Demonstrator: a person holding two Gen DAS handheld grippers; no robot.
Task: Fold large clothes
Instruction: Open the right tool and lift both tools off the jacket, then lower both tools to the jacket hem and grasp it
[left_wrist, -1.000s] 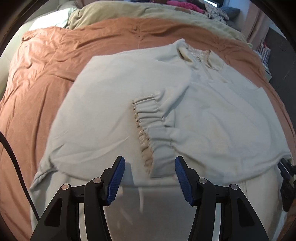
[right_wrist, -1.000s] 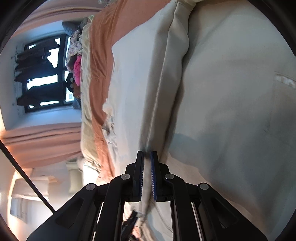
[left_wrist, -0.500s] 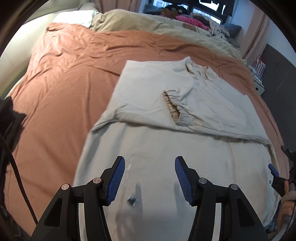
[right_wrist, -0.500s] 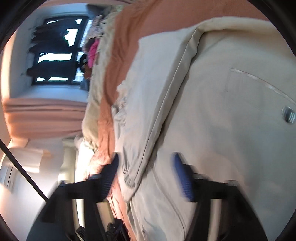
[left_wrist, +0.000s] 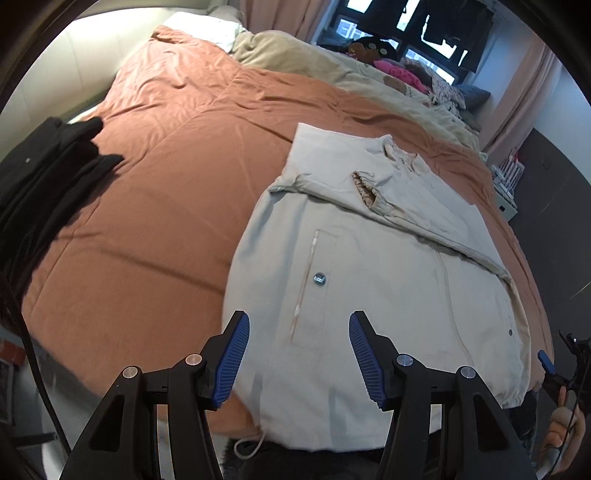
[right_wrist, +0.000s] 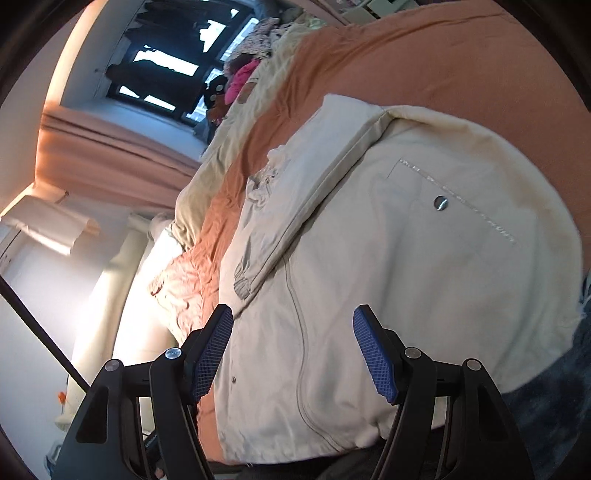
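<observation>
Left wrist view: the pale beige cotton jacket (left_wrist: 388, 280) lies flat, front up, on the rust-orange quilted bedspread (left_wrist: 159, 192), hem toward the camera at the bed's near edge. Both sleeves are folded across the chest; one elastic cuff (left_wrist: 369, 194) lies near the collar. A metal snap (left_wrist: 319, 278) sits on the pocket flap, and a drawstring end (left_wrist: 251, 445) hangs off the hem. The left tongs (left_wrist: 299, 354) hover above the hem, released, nothing between the blue pads. The right tongs (left_wrist: 554, 365) show at the right edge with a hand (left_wrist: 563, 435) below; their state is unreadable here. A black folded garment (left_wrist: 44, 177) lies at the bedspread's left edge. Beyond: a tan blanket (left_wrist: 332, 70), a pile of coloured clothes (left_wrist: 413, 74), a dark window (left_wrist: 413, 26).

Right wrist view, rolled sideways: the right tongs (right_wrist: 291, 354) have just been opening and stand released above the jacket (right_wrist: 406, 277), nothing between them. A sleeve cuff (right_wrist: 243, 280) lies near the left pad. Pink curtains (right_wrist: 103, 155) hang beside the window (right_wrist: 166, 62).
</observation>
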